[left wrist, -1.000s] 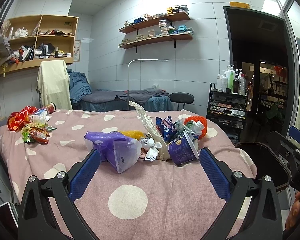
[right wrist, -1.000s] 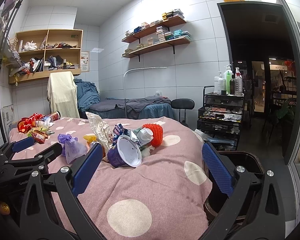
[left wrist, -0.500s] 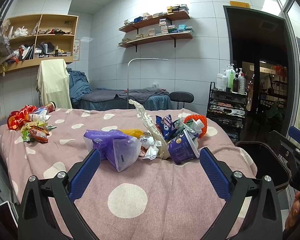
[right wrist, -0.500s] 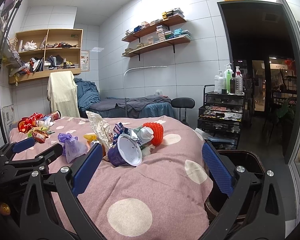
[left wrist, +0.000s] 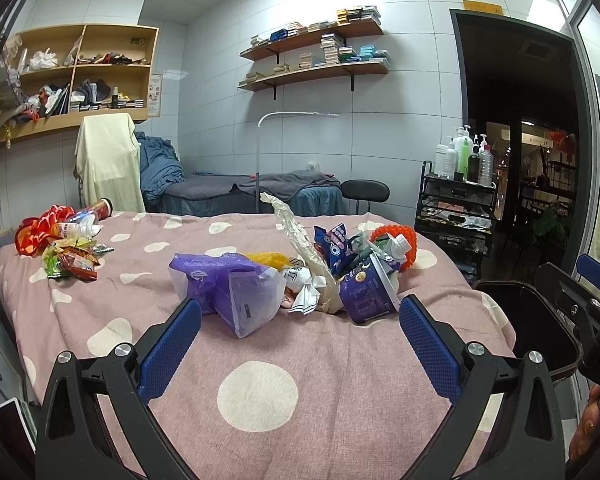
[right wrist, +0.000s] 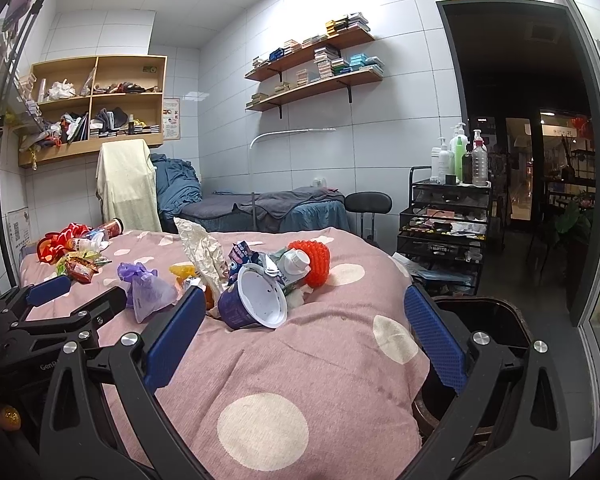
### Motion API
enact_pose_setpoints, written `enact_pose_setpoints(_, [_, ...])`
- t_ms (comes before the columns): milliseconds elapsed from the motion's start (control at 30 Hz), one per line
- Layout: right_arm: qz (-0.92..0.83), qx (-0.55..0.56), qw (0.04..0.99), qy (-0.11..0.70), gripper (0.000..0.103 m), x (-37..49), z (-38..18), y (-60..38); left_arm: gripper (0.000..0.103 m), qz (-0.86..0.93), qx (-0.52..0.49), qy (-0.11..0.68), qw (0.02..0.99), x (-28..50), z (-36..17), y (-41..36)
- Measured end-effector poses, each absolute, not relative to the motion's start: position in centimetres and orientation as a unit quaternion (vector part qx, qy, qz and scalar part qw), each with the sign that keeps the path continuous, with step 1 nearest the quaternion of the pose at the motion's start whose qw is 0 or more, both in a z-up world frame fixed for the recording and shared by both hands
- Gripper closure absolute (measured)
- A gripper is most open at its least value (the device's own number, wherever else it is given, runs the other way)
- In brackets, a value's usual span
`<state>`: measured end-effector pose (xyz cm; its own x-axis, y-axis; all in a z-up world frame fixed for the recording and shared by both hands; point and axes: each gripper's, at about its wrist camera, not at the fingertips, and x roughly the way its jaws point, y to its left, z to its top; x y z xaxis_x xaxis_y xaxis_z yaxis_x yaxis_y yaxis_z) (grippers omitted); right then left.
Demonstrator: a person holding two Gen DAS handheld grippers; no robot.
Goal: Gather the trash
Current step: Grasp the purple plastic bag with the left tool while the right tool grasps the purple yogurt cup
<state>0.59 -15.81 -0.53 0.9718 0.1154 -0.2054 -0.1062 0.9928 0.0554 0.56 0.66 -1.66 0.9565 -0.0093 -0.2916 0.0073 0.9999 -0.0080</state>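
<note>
A heap of trash lies on the pink dotted bedspread (left wrist: 260,360): a purple plastic bag (left wrist: 236,292), a purple cup (left wrist: 366,294) on its side, a crumpled white wrapper (left wrist: 300,236), a blue snack packet (left wrist: 332,240) and an orange net ball (left wrist: 404,240). My left gripper (left wrist: 298,340) stands open in front of the heap, touching nothing. The right gripper (right wrist: 300,324) is open too, just short of the purple cup (right wrist: 252,300). A dark bin (right wrist: 488,320) stands by the bed's right edge. A second pile of wrappers (left wrist: 68,248) lies far left.
A black trolley (right wrist: 444,224) with bottles stands right of the bed, beside a dark doorway. A black stool (right wrist: 368,204) and a grey massage bed (left wrist: 252,192) lie beyond. Wall shelves (left wrist: 316,60) hang above. A hand (left wrist: 592,428) shows at the lower right.
</note>
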Motion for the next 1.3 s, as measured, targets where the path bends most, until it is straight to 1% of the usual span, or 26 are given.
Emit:
enact_pose_setpoints(567, [0.065,0.009,0.988,0.137,0.005,2.3,-0.9,-15.2,0.005,-0.008,-0.009,0.169,0.986,1.5,-2.3,1.0])
enact_pose_setpoints(700, [0.092,-0.004,0.981,0.174,0.005,4.3,-1.2,-14.5,0.005,-0.014,-0.02,0.199,0.98,2.6,-2.9,2.0])
enact_pose_setpoints(933, [0.158,-0.003,0.953,0.259,0.005,10.2,-1.8,-13.0,0.005,-0.017,-0.056,0.255,0.965,6.0,-3.0,5.5])
enact_pose_setpoints(1033, [0.184,0.009,0.94,0.288,0.005,13.2,-1.9,-12.5,0.005,-0.023,-0.09,0.288,0.953,8.2,-2.8,7.0])
enact_pose_setpoints(1133, [0.198,-0.005,0.93,0.309,0.005,16.0,-2.0,-11.2,0.005,-0.033,-0.125,0.311,0.942,10.3,-2.5,8.0])
enact_pose_setpoints(1233, [0.21,-0.028,0.922,0.325,0.014,18.4,-2.2,-9.9,0.005,-0.03,-0.156,0.331,0.93,12.6,-2.2,8.9])
enact_pose_setpoints(1300, [0.217,-0.04,0.912,0.345,0.022,19.9,-2.6,-9.2,0.006,-0.029,-0.169,0.357,0.918,14.2,-2.3,9.2])
